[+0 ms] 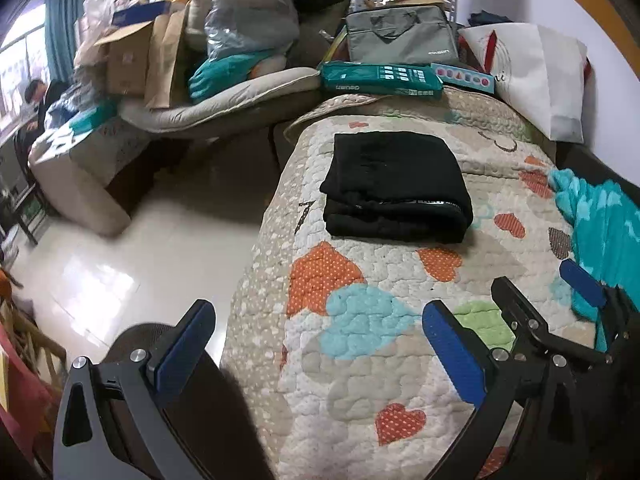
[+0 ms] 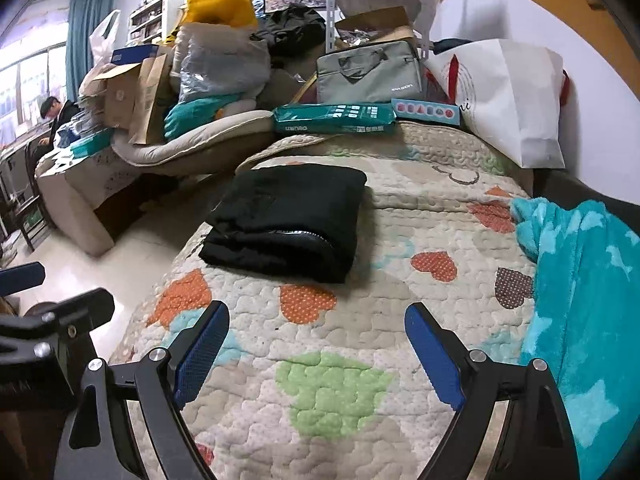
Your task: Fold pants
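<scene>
**A:** Where are the pants [image 1: 394, 188]?

**B:** Upper middle of the left wrist view, lying on the quilted bed cover [image 1: 360, 360] as a compact black stack of layers. In the right wrist view the bundle sits left of centre, near the bed's left edge. It looks folded already, so I'd judge the task at or near its end.

**A:** What could go wrong from here?

**B:** Mostly undoing the work. The stack is thick and soft, with the rounded fold facing the cameras. A pinch on the top layer alone would likely peel it open. And since the bundle lies close to the bed's edge, a sideways nudge could send it toward the floor [image 1: 100, 272]. The teal fleece blanket [image 2: 580, 300] at the right of the frame is loose too; the right tool could snag it on the way forward.

**A:** And the tools themselves?

**B:** The left tool [image 1: 316, 344] has its blue pads spread wide, nothing between them, touching nothing I can see; it hovers at the lower edge over the cover's near corner. The right tool [image 2: 316, 350] is also spread wide and empty, above the green patch, well short of the pants. The two tools sit just beside each other; each shows at the margin of the other's view.
</scene>
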Motion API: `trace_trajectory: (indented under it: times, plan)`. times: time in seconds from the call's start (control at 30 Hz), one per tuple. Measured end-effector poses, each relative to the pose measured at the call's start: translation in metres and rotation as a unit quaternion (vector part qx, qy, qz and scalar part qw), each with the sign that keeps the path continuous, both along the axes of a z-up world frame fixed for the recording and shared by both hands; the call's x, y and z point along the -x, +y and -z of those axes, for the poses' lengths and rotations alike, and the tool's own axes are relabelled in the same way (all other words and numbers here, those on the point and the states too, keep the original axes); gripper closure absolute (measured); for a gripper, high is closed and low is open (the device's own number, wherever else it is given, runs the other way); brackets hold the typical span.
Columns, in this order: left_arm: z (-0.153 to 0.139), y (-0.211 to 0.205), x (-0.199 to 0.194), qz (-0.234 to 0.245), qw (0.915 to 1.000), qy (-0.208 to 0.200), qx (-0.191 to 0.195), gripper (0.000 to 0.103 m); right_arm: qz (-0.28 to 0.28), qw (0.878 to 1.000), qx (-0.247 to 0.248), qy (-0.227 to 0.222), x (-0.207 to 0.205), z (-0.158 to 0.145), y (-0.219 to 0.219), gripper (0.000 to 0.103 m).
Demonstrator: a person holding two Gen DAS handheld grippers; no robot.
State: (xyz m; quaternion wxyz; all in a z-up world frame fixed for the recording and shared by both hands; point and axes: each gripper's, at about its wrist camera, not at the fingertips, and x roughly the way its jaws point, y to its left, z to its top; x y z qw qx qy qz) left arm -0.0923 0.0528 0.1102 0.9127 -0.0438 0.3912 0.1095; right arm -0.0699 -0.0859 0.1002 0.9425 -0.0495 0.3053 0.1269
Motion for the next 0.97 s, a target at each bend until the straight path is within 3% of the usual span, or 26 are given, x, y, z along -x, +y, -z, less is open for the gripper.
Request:
trace_trajectory:
  times: [0.33,0.97]
  plan:
    - [-0.002,-0.001,0.004,-0.001,1.0000,-0.004,-0.004,0.000,0.037,0.999,-0.001,0.019,-0.005,0.006,-0.012,0.010]
    - [0.026,0.003,-0.014,0.009,0.9992,0.034,0.016,0.000,0.040,0.998,0.017,0.046,-0.012,0.022,-0.008,0.010]
